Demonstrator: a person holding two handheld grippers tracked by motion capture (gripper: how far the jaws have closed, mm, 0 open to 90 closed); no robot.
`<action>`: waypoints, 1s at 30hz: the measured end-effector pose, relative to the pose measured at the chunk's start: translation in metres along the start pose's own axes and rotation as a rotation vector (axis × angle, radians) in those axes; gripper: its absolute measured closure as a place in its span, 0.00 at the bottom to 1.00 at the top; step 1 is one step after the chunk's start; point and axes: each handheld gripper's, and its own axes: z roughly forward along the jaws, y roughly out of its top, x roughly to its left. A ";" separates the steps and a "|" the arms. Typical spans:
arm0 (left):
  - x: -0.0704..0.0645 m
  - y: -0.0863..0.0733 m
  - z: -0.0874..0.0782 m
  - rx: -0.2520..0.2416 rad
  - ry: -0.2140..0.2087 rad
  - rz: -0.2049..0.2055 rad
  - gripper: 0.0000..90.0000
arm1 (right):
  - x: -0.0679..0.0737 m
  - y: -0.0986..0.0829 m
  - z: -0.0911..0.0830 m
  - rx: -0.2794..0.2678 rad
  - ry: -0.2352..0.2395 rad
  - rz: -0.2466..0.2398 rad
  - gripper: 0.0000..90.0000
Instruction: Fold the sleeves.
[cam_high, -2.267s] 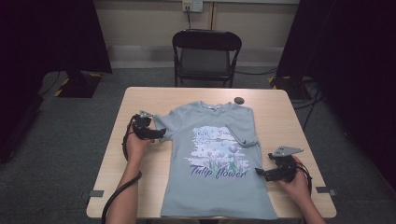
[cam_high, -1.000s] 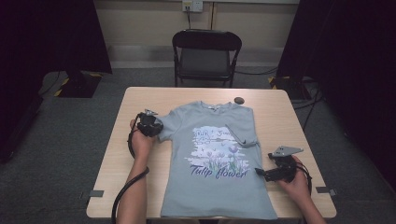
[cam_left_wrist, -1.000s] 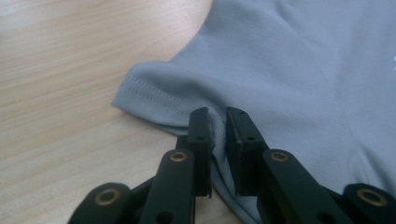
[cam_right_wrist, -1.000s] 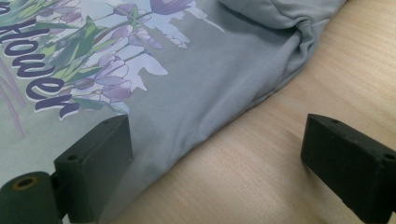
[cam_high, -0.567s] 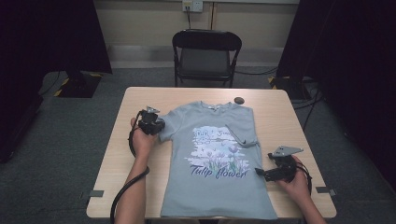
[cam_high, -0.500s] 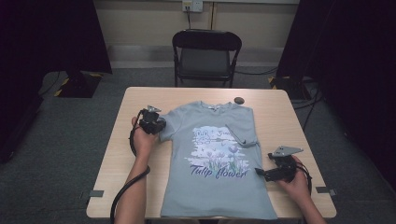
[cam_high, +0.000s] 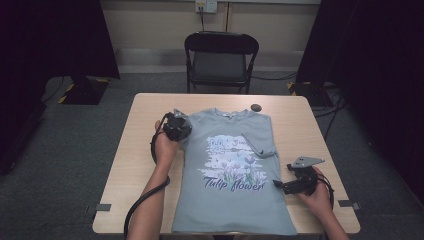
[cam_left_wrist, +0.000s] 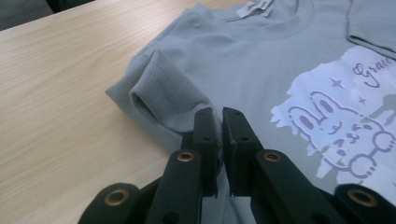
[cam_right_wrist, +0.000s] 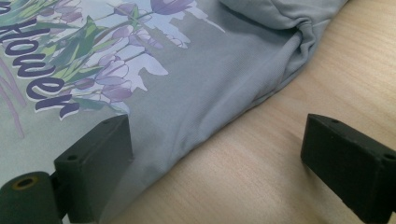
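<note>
At the left of the counter (cam_high: 135, 165), the left gripper (cam_high: 176, 127) sits at the grey T-shirt (cam_high: 235, 200)'s left sleeve (cam_left_wrist: 159, 100). In the left gripper view its 2 jaws are nearly pressed together, with a thin bit of the sleeve's fabric seemingly pinched between them, just below the rolled sleeve opening. The T-shirt lies face up along the middle of the counter, collar (cam_high: 231, 114) toward the far edge and the folding chair (cam_high: 221, 60), hem at the near edge, the "Tulip flower" print (cam_high: 234, 183) readable. Its right sleeve (cam_high: 260, 142) is already folded inward over the chest. A small dark round object (cam_high: 256, 107) lies on the counter just beyond the right shoulder. Farther right, the right gripper (cam_high: 283, 186) rests low at the shirt's right side edge; in the right gripper view its jaws are spread wide, 1 over the fabric near the print and 1 over bare wood, nothing between them but the hem edge

The step in hand looks like folding the left sleeve inward. Next, the left gripper likely needs to lift the pinched sleeve and carry it across toward the print, while the right one closes on the side edge
</note>
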 end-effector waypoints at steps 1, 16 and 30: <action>-0.002 0.002 0.001 0.001 -0.002 0.004 0.94 | 0.000 0.000 0.000 0.000 0.000 0.000 0.09; -0.024 0.020 0.005 -0.018 -0.045 0.026 0.94 | 0.000 0.000 0.000 0.000 0.000 0.000 0.09; -0.045 0.025 0.017 -0.011 -0.086 0.070 0.94 | 0.000 0.000 0.000 0.000 0.000 0.000 0.09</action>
